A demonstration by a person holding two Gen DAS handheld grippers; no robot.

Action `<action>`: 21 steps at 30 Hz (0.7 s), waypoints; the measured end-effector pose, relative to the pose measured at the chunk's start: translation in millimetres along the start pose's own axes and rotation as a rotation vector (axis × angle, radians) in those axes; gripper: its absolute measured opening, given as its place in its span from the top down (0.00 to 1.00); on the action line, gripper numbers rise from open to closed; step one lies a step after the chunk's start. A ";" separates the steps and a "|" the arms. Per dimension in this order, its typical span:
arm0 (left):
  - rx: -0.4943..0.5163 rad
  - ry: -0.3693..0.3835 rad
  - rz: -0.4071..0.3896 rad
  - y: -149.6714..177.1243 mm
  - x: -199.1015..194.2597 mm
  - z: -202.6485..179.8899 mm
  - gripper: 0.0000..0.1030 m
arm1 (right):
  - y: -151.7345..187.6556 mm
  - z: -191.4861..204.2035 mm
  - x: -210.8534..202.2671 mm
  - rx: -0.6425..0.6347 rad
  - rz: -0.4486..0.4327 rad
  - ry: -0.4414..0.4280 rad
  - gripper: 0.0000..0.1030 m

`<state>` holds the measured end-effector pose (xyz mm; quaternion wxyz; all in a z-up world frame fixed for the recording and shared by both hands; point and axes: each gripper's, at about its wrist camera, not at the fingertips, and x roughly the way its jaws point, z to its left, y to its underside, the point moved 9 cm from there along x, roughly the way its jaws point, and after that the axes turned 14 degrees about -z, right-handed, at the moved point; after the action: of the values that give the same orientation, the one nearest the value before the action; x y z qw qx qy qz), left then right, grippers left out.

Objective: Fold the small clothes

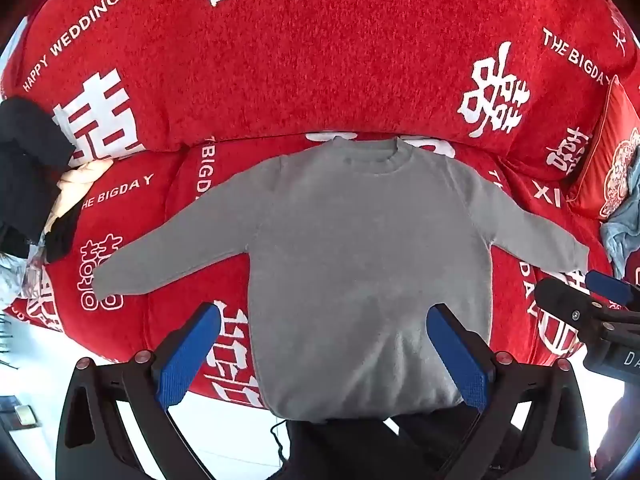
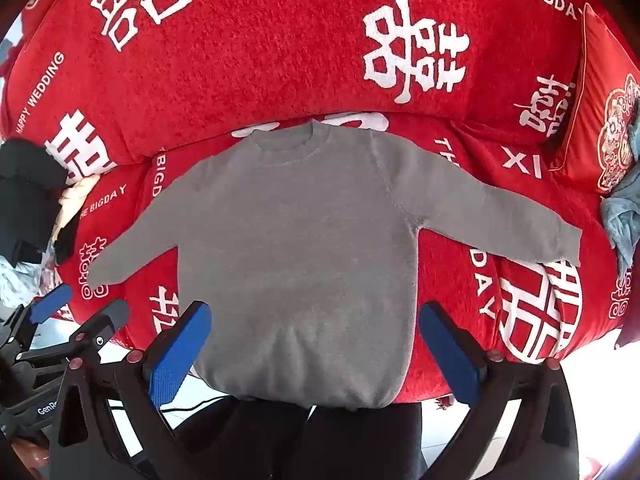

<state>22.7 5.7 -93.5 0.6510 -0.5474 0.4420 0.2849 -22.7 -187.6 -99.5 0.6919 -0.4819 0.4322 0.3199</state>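
- Jaws of both grippers stand wide apart, holding nothing; left gripper point(image 1: 324, 354) and right gripper point(image 2: 316, 350) hover above the near hem, not touching cloth.
- Grey sweater point(image 1: 360, 248) lies flat and face up on the sofa point(image 1: 280, 60), straight ahead of both pairs of jaws, collar at the far end, hem hanging a bit over the front edge of the seat, sleeves spread out to either side.
- Risk: hem overhangs the seat edge, so a tug toward the person likely drags the whole sweater off the sofa.
- Risk: soft fuzzy sofa cover; jaws closing low could pinch the red cover along with the knit and lift both.
- Risk: thick knit, a pinch on one layer only would leave the back layer behind and give a crooked fold.
- Risk: left sleeve point(image 1: 160, 256) ends near the dark clothes pile point(image 1: 28, 184) out to the left of the jaws; a sweep there could snag it.
- Risk: grippers sit close side by side, so crossing a sleeve over may bump one against the other.
- Count: one grey sweater, two sleeves, two grippers, one sofa, one red cushion point(image 2: 600, 120) far right, one blue-grey cloth point(image 2: 624, 224) beside it, one dark pile on the left (items in it cannot be counted).
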 end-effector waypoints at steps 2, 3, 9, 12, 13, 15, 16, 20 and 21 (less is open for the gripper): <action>0.000 0.000 0.000 0.1 0.1 -0.5 0.00 | -0.8 -1.0 -0.6 0.001 -0.002 0.004 0.00; 0.001 0.001 0.000 0.0 0.1 -0.6 0.00 | -0.5 -1.2 -1.3 0.000 -0.004 0.005 0.00; 0.004 0.002 -0.007 0.1 -1.5 -0.8 0.00 | 2.8 -0.6 -1.7 0.004 0.004 0.000 0.00; 0.003 0.000 -0.009 0.9 -1.5 -1.9 0.00 | 4.5 -0.5 -1.2 0.010 0.007 -0.002 0.00; 0.003 0.000 -0.009 0.8 -1.6 -1.8 0.00 | 4.9 -0.4 -0.7 0.010 0.008 -0.001 0.00; 0.002 0.000 -0.009 1.1 -1.7 -1.9 0.00 | 5.7 -0.2 -0.6 0.010 0.009 0.001 0.00; 0.002 0.000 -0.010 1.0 -1.7 -1.8 0.00 | 6.0 0.1 0.2 0.010 0.010 0.000 0.00; -0.005 0.000 -0.011 1.8 -1.8 -0.7 0.00 | 7.4 1.0 3.1 0.007 0.021 0.002 0.00; -0.007 0.000 -0.010 2.1 -1.6 -0.4 0.00 | 8.1 1.4 3.6 0.006 0.023 0.002 0.00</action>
<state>20.0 6.0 -93.0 0.6506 -0.5517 0.4384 0.2832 -27.7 -183.6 -105.7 0.6892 -0.4750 0.4394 0.3260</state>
